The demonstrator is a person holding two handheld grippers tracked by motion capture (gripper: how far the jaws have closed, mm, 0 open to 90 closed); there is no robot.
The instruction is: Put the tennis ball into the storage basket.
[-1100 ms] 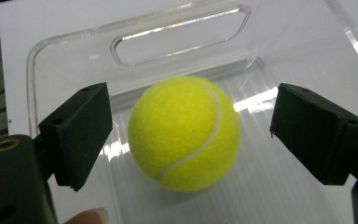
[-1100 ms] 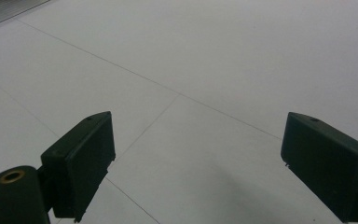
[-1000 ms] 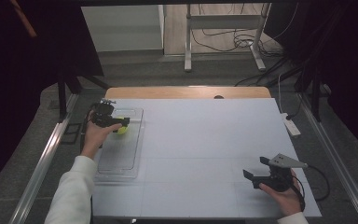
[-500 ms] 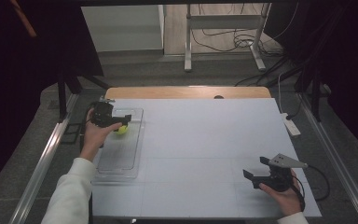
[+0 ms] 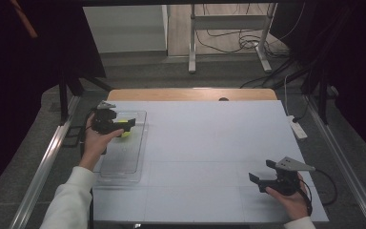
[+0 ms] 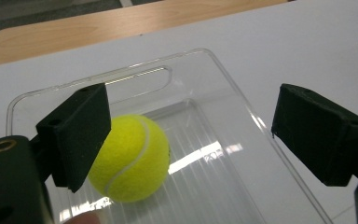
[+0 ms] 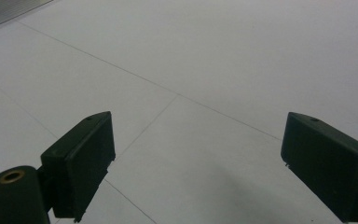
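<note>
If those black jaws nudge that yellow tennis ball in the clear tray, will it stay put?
Probably not. The tennis ball is round and lies loose on the smooth floor of the clear tray, so it would likely roll. The tray's raised rim should stop it. Its fuzzy felt probably grips well between the left gripper's open jaws.

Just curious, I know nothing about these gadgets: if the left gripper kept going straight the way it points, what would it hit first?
Probably the tennis ball lying in the clear tray. The left gripper is open, though the ball sits off-centre, so depth is uncertain.
</note>
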